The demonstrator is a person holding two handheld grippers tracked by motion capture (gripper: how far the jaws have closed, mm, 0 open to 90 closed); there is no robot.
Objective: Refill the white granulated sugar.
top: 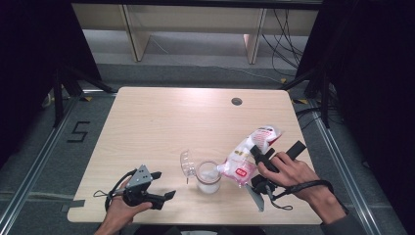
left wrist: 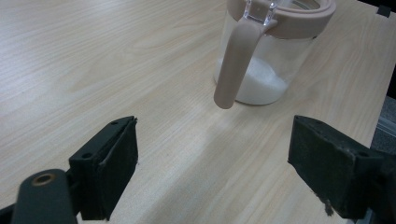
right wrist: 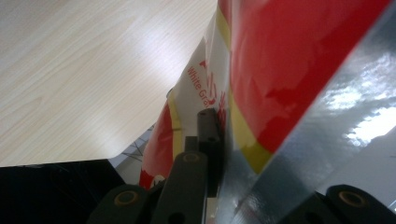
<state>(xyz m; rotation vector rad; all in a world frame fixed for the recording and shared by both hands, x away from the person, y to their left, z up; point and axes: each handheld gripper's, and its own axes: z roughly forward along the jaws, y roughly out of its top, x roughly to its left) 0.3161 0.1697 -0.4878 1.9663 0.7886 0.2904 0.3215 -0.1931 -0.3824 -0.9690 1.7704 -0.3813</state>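
The right hand point(top: 288, 171) reaches in from five o'clock, its right gripper point(top: 258, 157) clamped on a sugar bag point(top: 249, 152). The bag's long axis runs from two o'clock down to eight, its mouth tipped over the jar point(top: 209, 177) at table centre-front. The left gripper point(top: 156, 188) rests at seven o'clock on the table point(top: 186, 117), jaws wide apart, empty.

Red-and-white bag point(top: 252, 149), pink-lidded jar point(top: 209, 177), pale wood table point(top: 161, 122).

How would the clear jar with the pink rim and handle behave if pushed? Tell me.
The clear jar with the pink rim and handle would probably slide on the smooth wooden table. It likely feels light, holding only a shallow layer of white granules. A high push might tip it.
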